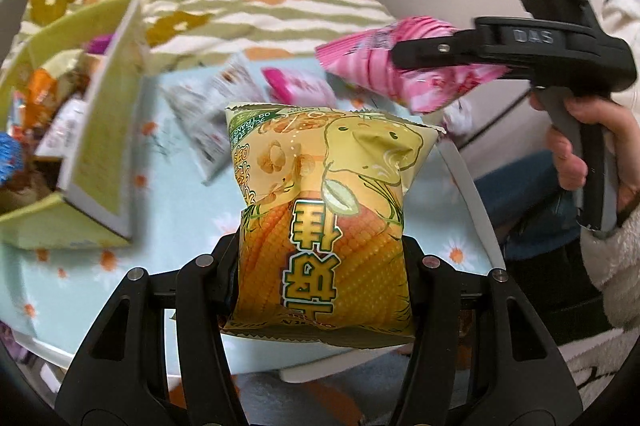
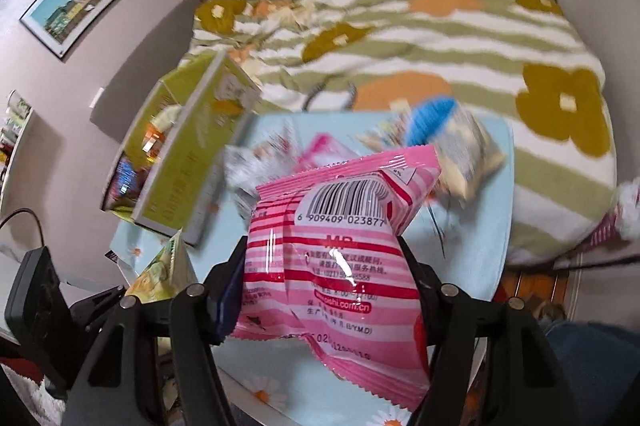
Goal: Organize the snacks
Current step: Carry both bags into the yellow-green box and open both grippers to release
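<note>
**A:** What do you have on the left wrist camera?

**B:** My left hand-held gripper [image 1: 320, 258] is clenched on a yellow foil snack bag printed with corn kernels [image 1: 324, 222]. The bag stands upright between the fingers, at the centre of the view, lifted above the surface with the pale blue daisy-print cloth [image 1: 120, 290]. At nine o'clock sits an open yellow-green cardboard box [image 1: 100, 162], flaps up, with mixed wrapped snacks inside. At twelve o'clock, blurred, a few white and pink packets [image 1: 248, 94] lie on the cloth. At two o'clock my right hand-held gripper [image 1: 404, 56] grasps a pink striped plastic snack packet [image 1: 400, 62], held in the air, apart from the corn bag.

**A:** And the right wrist camera?

**B:** That pink striped packet [image 2: 340, 250] fills the centre, barcode side facing the lens, pinched between the fingers of my right gripper [image 2: 324, 266]. The green box [image 2: 180, 162] is at ten o'clock on the cloth-covered surface [image 2: 480, 226]. Loose packets lie beyond at twelve to one o'clock, too smeared to name; one is pale beige [image 2: 472, 162]. A corner of the corn bag [image 2: 164, 270] shows at eight o'clock. Behind the surface lies a green-and-white striped blanket with orange and olive flowers [image 2: 440, 38].
</note>
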